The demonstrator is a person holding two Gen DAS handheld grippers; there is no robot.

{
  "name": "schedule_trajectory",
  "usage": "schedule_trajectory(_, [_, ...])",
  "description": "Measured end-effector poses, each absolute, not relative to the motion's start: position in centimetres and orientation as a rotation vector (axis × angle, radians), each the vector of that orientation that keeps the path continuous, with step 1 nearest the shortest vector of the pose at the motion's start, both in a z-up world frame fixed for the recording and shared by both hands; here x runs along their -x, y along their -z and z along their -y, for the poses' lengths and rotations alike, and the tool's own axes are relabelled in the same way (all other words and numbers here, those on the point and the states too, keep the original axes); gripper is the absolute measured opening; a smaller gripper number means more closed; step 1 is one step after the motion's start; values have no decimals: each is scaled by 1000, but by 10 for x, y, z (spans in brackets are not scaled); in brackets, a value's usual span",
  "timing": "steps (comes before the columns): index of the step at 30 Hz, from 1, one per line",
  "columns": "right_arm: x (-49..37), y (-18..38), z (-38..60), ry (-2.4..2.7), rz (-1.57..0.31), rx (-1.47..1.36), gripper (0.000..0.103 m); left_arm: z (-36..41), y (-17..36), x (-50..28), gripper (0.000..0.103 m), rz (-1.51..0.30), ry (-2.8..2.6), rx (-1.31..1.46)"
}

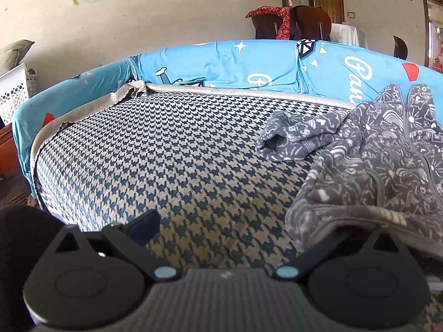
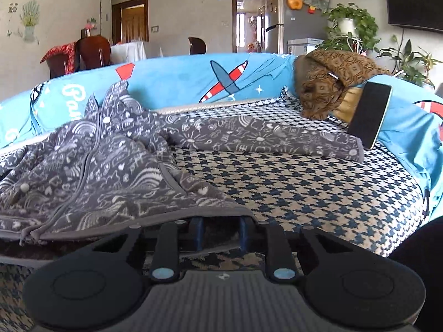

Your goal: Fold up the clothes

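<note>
The grey jacket's point(image 2: 110, 166) hem hides the right gripper's point(image 2: 220, 233) fingertips.

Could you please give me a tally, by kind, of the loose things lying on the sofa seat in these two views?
Grey patterned jacket: 1
Brown patterned cushion: 1
Phone, propped against the blue backrest: 1
Total: 3
</note>
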State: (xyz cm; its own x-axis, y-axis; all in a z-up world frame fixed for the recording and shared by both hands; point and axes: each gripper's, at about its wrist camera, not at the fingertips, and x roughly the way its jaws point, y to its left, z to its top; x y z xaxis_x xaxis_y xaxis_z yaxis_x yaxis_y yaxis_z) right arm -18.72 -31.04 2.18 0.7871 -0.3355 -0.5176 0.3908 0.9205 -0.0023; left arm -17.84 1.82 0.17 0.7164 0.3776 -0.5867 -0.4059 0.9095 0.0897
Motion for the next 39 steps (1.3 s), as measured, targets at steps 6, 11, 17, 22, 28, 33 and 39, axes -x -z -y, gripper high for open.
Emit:
schedule_trajectory(6, [208, -19, 310, 319, -605, -165, 24, -31, 5, 185, 103, -756, -426, 105])
schedule_trajectory(11, [220, -24, 308, 255, -598, -181, 56, -29, 6, 190, 103, -807, -367, 122])
schedule_trajectory(17, [233, -28, 299, 136, -582, -198, 56, -20, 3, 206, 103, -834, -307, 93])
schedule_trajectory(22, [236, -30, 291, 73, -544, -184, 57, -12, -2, 223, 103, -833, -257, 85])
schedule_trajectory(28, [231, -26, 285, 43, -552, -173, 57, 2, -21, 225, 103, -754, -172, 85])
schedule_trajectory(33, [223, -22, 276, 31, -567, -139, 57, 22, -23, 200, 103, -758, -110, 85])
schedule_trajectory(39, [203, -22, 270, 26, -553, -128, 57, 51, -18, 166, 103, -760, -44, 49])
